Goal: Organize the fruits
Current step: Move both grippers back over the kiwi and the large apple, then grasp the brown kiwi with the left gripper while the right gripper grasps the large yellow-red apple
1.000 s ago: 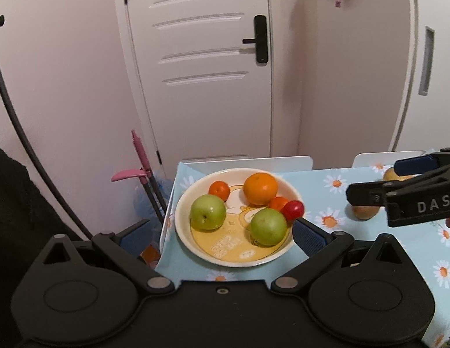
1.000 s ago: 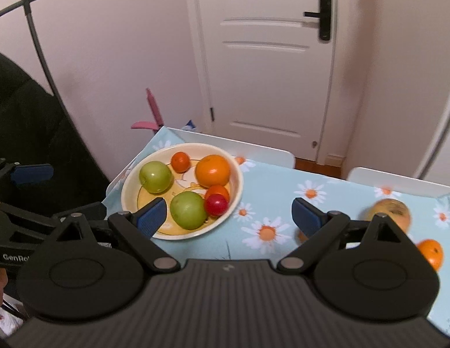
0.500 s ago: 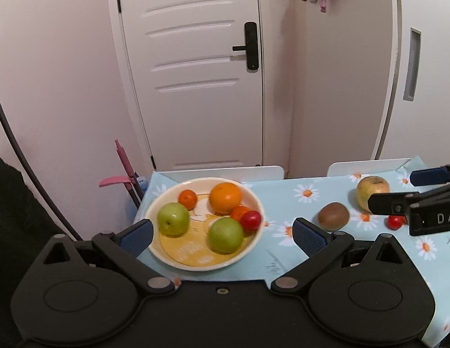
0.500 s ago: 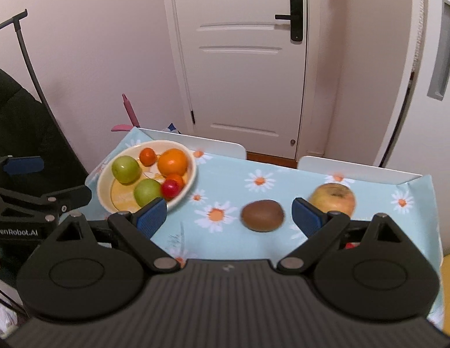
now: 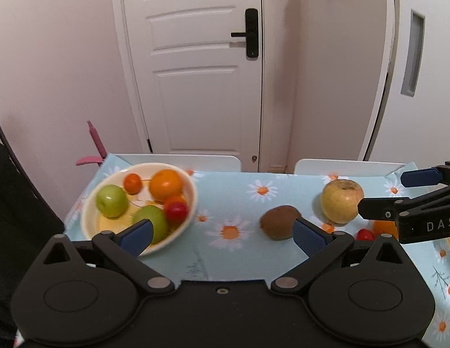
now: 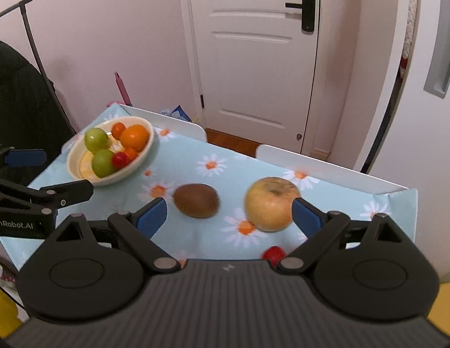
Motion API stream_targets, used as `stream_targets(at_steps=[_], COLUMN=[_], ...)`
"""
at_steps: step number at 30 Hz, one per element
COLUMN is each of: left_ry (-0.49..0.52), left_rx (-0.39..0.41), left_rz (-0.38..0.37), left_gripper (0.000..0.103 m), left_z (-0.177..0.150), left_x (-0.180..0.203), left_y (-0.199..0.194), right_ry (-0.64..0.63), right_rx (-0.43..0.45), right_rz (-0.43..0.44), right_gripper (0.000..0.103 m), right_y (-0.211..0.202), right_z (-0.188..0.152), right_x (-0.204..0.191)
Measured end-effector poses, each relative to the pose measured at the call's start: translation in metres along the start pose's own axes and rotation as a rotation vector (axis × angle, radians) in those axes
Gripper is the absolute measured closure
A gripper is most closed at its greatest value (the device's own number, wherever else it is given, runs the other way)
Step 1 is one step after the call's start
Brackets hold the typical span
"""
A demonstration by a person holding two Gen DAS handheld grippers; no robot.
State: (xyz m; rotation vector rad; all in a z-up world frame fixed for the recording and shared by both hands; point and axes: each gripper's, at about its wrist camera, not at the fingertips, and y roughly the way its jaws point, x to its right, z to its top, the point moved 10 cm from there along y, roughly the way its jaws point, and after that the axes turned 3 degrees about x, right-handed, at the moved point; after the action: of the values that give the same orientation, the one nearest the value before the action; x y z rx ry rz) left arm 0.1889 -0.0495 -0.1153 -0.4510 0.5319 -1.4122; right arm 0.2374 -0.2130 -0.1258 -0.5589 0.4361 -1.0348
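Note:
A cream bowl (image 5: 91,223) (image 6: 72,159) at the table's left holds two green apples, an orange, a small tangerine and red tomatoes. A brown kiwi (image 5: 278,221) (image 6: 196,200) and a yellow apple (image 5: 341,200) (image 6: 270,203) lie on the daisy tablecloth. A red tomato (image 5: 365,234) (image 6: 272,253) and an orange fruit (image 5: 383,227) lie nearer the front. My left gripper (image 5: 222,233) is open and empty above the cloth between bowl and kiwi. My right gripper (image 6: 229,217) is open and empty, with kiwi and apple between its fingers in view.
The small table (image 5: 225,203) has white raised edges (image 5: 178,159) at the back. A white door (image 5: 196,63) and pink walls stand behind it. A pink handle (image 5: 94,142) leans at the left. A dark chair (image 6: 19,101) stands left of the table.
Both grippers have pulled back and swung right from the bowl. The kiwi, yellow apple and tomato have come into view; the bowl now sits to the left.

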Motion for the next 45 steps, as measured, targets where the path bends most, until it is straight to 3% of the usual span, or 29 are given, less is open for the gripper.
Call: stream_targets(at_steps=[7, 12, 22, 28, 33, 45], left_ry=[0.000, -0.017, -0.034, -0.041, -0.065, -0.070], left_rx=[-0.027, -0.049, -0.074, -0.091, -0.099, -0.101], left_rz=[0.022, 0.029, 0.054, 0.073, 0.052, 0.049], left_gripper=[0.000, 0.000, 0.007, 0.015, 0.031, 0.035], left_z=[-0.009, -0.018, -0.031, -0.034, -0.035, -0.037], left_x=[0.035, 0.051, 0.072, 0.074, 0.076, 0.071], left_y=[0.043, 0.077, 0.119, 0.133, 0.138, 0.130], right_ry=[-0.015, 0.080, 0.150, 0.159, 0.150, 0.130], right_rx=[-0.013, -0.038, -0.062, -0.076, -0.080, -0.097], right_rz=[0.036, 0.102, 0.129, 0.140, 0.142, 0.131], right_gripper=[0.000, 0.000, 0.000, 0.000, 0.000, 0.000], right_y=[0.026, 0.047, 0.082, 0.094, 0.098, 0.105], right_z=[-0.009, -0.012, -0.017, -0.019, -0.019, -0.021], right_x=[0.037, 0.053, 0.067, 0.066, 0.064, 0.061])
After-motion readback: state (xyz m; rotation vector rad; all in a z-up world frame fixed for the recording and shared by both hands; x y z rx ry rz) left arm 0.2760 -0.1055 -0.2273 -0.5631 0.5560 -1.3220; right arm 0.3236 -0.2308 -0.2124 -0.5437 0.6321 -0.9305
